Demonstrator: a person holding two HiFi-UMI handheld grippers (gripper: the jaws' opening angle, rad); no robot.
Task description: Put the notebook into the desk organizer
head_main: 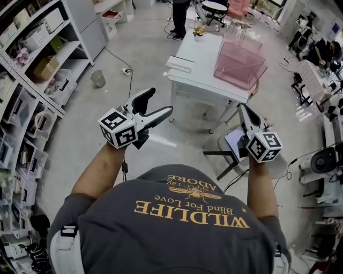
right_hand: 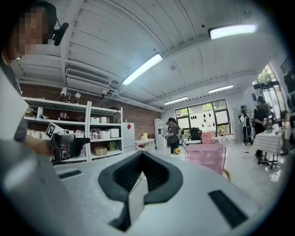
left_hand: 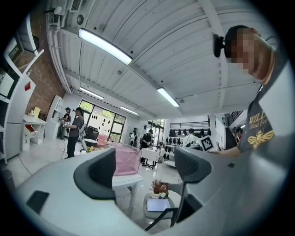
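Note:
A pink see-through desk organizer (head_main: 239,64) stands on the white table (head_main: 199,75); it also shows in the left gripper view (left_hand: 125,160) and the right gripper view (right_hand: 206,156). The notebook (head_main: 235,140), light with a bluish cover, lies flat on a round stool just under my right hand, also seen as the notebook (left_hand: 158,205). My left gripper (head_main: 158,101) is held up over the floor, well short of the table, open with nothing between its jaws (left_hand: 145,168). My right gripper (head_main: 245,111) hovers above the stool, shut and empty (right_hand: 142,175).
A flat white item (head_main: 179,64) and a small potted plant (head_main: 199,33) sit on the table. Storage shelves (head_main: 32,80) line the left wall. A small bucket (head_main: 98,78) and a cable lie on the floor. A person (head_main: 179,16) stands beyond the table.

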